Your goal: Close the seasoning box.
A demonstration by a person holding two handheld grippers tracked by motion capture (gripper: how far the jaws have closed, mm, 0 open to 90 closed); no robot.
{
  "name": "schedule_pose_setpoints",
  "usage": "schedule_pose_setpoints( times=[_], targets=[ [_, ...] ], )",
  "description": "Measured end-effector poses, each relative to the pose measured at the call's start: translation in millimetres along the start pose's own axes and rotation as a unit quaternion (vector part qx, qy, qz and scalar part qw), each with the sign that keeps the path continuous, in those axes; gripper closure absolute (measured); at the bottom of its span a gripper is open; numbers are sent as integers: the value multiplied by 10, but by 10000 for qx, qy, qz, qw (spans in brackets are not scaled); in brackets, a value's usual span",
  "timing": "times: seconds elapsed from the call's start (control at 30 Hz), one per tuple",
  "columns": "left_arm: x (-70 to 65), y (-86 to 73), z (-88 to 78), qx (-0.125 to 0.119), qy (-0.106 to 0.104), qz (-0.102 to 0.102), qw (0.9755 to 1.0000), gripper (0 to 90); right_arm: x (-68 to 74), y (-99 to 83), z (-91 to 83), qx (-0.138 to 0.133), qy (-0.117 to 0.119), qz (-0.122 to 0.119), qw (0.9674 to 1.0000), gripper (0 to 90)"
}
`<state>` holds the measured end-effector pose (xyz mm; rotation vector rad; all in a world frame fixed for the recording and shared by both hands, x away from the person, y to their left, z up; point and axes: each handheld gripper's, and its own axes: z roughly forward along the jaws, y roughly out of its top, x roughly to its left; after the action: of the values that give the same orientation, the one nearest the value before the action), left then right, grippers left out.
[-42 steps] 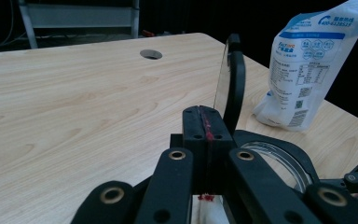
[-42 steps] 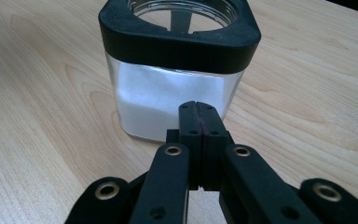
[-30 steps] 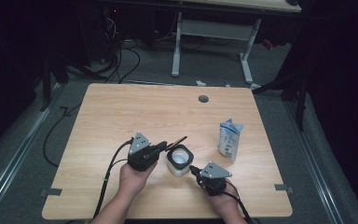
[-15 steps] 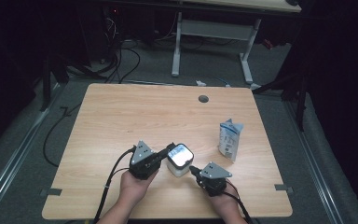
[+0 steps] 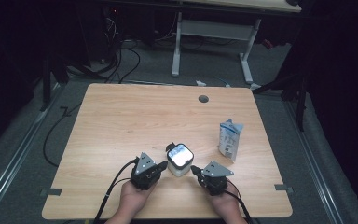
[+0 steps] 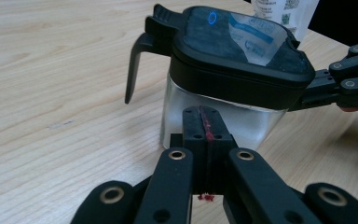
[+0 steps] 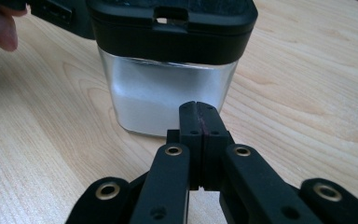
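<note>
I hem the jar between my left gripper and right gripper, both pinched empty, to steady it

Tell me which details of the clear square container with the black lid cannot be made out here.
- Clear square container with black lid: its far wall, hidden by its own body in the left gripper view.
- Lid top, cut off by the upper edge in the right gripper view.
- White pouch: print too small in the high view.
</note>
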<state>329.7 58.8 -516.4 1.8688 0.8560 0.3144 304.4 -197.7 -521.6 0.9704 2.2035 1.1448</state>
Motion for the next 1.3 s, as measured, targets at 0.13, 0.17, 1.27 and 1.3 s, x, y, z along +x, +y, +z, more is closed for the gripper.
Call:
schedule_pose_setpoints(
  times=[0.13, 0.17, 1.27, 1.3],
  targets=[
    [-11, -6, 35, -32, 9, -28, 10000, 900, -18, -12, 11, 35, -5, 82, 10000, 900],
    [-9, -6, 37, -34, 12, -35, 10000, 900, -22, -14, 12, 37, -8, 74, 10000, 900],
    [113, 239, 405, -45, 72, -196, 9998, 900, -244, -72, -42, 19, -299, 367, 9989, 899],
    [113, 243, 412, -47, 73, -203, 9998, 900, -247, -72, -42, 18, -307, 368, 9989, 899]
  ],
)
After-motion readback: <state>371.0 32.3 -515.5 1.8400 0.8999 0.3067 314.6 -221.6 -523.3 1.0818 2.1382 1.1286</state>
